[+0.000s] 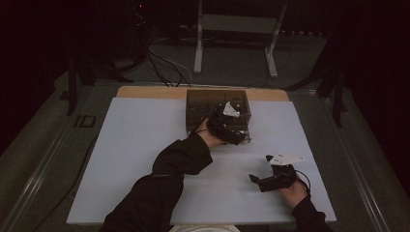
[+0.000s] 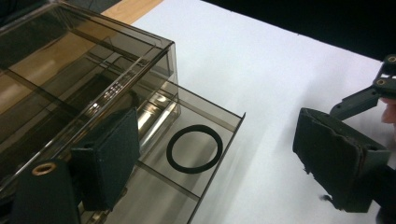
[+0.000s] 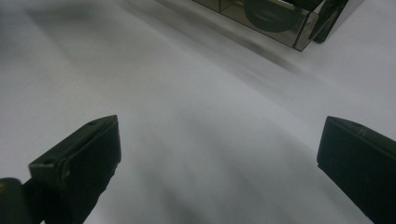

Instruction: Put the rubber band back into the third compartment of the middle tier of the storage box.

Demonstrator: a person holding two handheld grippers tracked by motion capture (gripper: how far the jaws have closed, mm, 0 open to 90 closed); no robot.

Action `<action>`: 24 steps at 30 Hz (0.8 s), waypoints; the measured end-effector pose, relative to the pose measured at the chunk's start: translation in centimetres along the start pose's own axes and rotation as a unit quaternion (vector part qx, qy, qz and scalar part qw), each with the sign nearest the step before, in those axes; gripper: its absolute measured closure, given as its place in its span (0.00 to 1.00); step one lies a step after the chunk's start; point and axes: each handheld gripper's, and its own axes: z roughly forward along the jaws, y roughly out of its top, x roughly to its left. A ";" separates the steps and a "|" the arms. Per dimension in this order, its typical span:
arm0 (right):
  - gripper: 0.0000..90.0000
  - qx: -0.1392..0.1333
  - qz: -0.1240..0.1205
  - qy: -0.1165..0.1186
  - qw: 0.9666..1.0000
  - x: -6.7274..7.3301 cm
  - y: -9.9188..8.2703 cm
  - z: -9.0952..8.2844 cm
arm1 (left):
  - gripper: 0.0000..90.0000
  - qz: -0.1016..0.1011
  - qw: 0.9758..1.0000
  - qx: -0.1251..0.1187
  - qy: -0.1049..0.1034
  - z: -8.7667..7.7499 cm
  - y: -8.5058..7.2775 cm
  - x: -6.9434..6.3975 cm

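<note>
A: Status of the left hand-held gripper [image 1: 231, 129]?

B: Jaws apart, nothing between the pads. It sits at the near edge of the smoked plastic drawer box [image 1: 217, 104], at 12 o'clock on the worktop [image 1: 135, 159].

A: Location of the black ring [image 2: 194, 149]?

B: Flat on the floor of the pulled-out drawer [image 2: 219, 116], clear of both pads.

A: And the right hand-held gripper [image 1: 261, 174]?

B: Jaws wide apart, empty, over bare worktop at 4 o'clock, well apart from the box.
</note>
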 end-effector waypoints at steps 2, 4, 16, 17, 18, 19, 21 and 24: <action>0.00 0.000 0.000 0.000 1.000 0.0 0.0 0.0 | 0.18 -0.001 1.000 -0.006 -0.004 -0.4 0.0 0.1; 0.00 0.000 0.000 0.000 1.000 0.0 0.0 0.0 | 0.10 0.003 1.000 -0.005 -0.007 -0.8 -0.1 0.2; 0.00 0.000 -0.001 -0.002 1.000 0.1 0.1 0.0 | 0.03 0.005 1.000 -0.008 -0.002 -3.7 -1.2 1.3; 0.00 0.000 -0.001 -0.002 1.000 0.1 0.1 0.0 | 0.03 0.004 1.000 -0.008 0.000 -3.9 -1.4 1.5; 0.00 0.000 -0.001 -0.003 1.000 0.1 0.1 0.0 | 0.03 0.002 1.000 -0.010 0.000 -4.1 -1.5 1.6; 0.00 0.000 -0.001 -0.003 1.000 0.1 0.1 0.0 | 0.03 0.001 1.000 -0.010 0.002 -4.5 -1.6 1.7; 0.00 0.000 -0.002 -0.002 1.000 0.1 0.1 0.0 | 0.03 -0.002 1.000 -0.011 0.004 -5.0 -1.9 2.0; 0.00 0.001 -0.002 -0.003 1.000 0.1 0.1 0.0 | 0.03 -0.002 1.000 -0.013 0.011 -5.8 -2.3 2.3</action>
